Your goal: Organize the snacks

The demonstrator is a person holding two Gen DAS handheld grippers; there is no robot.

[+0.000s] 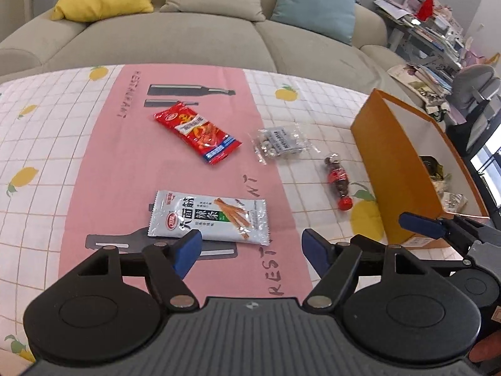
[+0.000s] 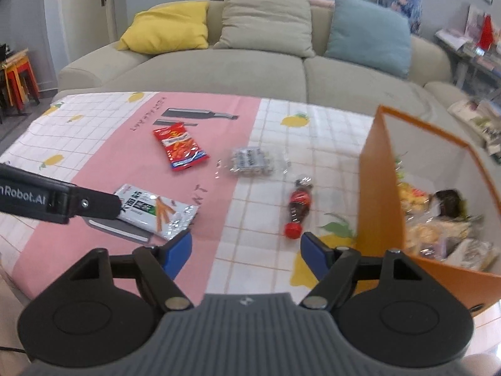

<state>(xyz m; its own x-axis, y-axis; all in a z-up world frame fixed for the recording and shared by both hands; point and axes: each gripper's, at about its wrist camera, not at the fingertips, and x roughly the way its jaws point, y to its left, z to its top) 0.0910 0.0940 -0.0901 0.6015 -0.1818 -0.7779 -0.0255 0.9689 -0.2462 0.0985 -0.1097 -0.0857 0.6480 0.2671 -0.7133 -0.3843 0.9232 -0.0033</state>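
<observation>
The left tongs (image 1: 250,250) gape wide and hold nothing; the white snack packet (image 1: 209,217) lies flat on the counter (image 1: 47,131) just ahead of their left finger. The right tongs (image 2: 245,252) are also wide open and empty, with the small cola bottle (image 2: 298,208) lying on its side just beyond them, cap toward the camera. Farther off lie a red snack packet (image 1: 198,131) and a clear bag (image 1: 281,142). The orange box (image 2: 379,188), to the right, contains several snacks.
</observation>
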